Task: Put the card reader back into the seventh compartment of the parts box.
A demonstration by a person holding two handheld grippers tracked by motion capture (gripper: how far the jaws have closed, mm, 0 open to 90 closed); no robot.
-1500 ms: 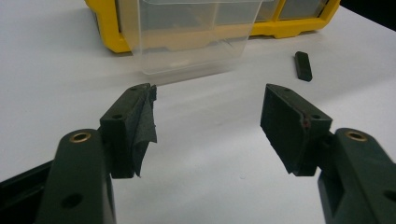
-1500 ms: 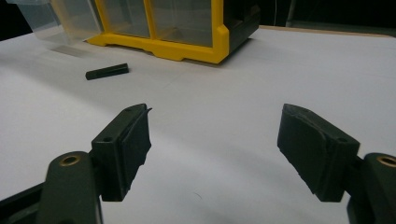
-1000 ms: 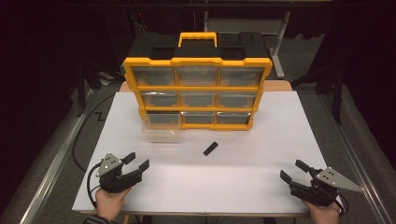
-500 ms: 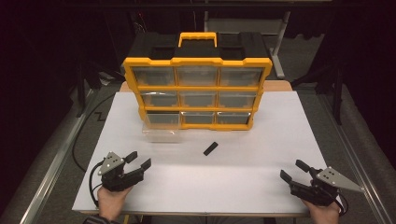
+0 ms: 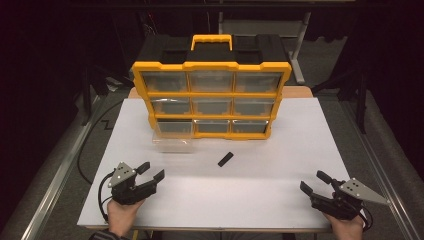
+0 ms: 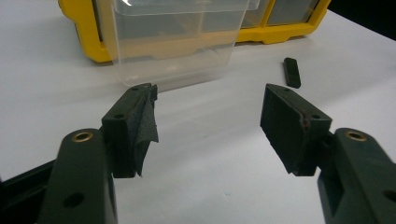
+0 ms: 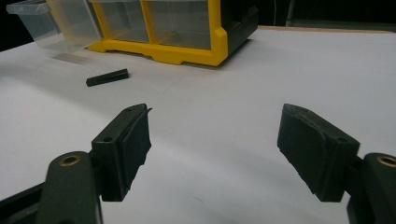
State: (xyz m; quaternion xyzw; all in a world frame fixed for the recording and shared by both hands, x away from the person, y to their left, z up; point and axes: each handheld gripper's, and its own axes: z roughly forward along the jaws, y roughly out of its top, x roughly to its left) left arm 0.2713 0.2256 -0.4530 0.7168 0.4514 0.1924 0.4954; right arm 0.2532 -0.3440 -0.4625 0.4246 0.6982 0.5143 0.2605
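Note:
A yellow and black organiser (image 5: 211,92) with clear drawers stands at the back of the white table (image 5: 280,165). Its bottom-left clear drawer (image 5: 174,142) (image 6: 173,42) (image 7: 51,23) is pulled out onto the table. A small black bar (image 5: 225,159) (image 6: 292,72) (image 7: 107,77) lies in front of the organiser. My left gripper (image 5: 150,172) (image 6: 210,123) rests open near the front left, pointing at the drawer, nothing between its jaws. My right gripper (image 5: 315,182) (image 7: 215,149) sits open at the front right, also holding nothing.
A black cable (image 5: 92,135) runs along the floor left of the table. Metal rails (image 5: 55,180) flank both sides. Bare white table stretches between the two grippers and in front of the bar.
The left gripper has shifted slightly forward and to the right. The right gripper, the drawer and the bar stay where they were.

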